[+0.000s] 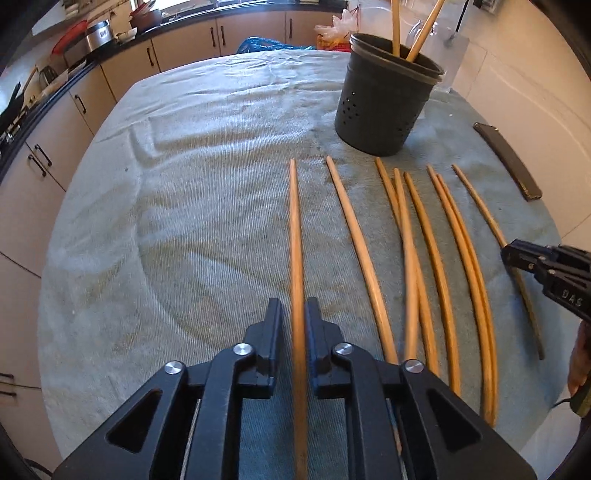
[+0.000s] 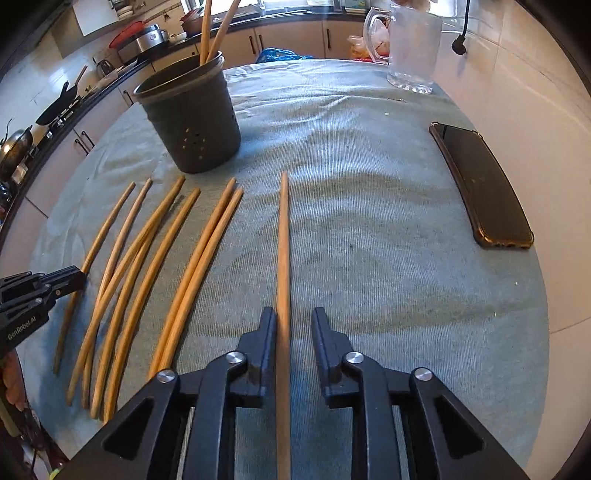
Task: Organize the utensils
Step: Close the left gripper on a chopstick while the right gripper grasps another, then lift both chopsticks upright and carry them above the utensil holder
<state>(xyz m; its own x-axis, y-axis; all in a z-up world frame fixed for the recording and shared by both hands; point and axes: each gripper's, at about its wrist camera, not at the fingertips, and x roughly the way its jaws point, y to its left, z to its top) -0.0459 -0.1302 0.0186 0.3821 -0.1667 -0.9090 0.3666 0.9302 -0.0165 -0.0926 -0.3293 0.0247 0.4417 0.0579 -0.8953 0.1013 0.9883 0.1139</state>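
- My left tongs [image 1: 294, 314] sit low at 6 o'clock in the left wrist view, fingers narrowed around the leftmost chopstick [image 1: 295, 236] of the row; the gaps to it are so thin that I cannot tell whether the pads are pinching it.
- That chopstick runs from between the fingers straight up toward 12 o'clock, lying along the green cloth [image 1: 184, 184] that covers the tabletop.
- My right tongs [image 2: 294, 321] are spread: the rightmost chopstick [image 2: 283, 240] lies against the left finger, with a clear gap to the right finger.
- The other loose chopsticks [image 2: 177, 266] lie side by side between the two tongs, at about 9 o'clock in the right wrist view, tips pointing toward the holder; some pairs touch or cross.
- The dark perforated utensil holder [image 2: 190, 118] stands upright on the cloth at about 11 o'clock in the right wrist view, just beyond the chopstick tips, and two chopsticks [image 2: 212, 33] stand tilted in it.
- A black phone [image 2: 480, 184] lies flat on the cloth at 2 o'clock in the right wrist view, well apart from the chopsticks.
- A clear glass mug [image 2: 413, 48] stands at the far edge of the tabletop at about 1 o'clock.
- Kitchen cabinets [image 1: 184, 48] with dark handles run behind the tabletop.
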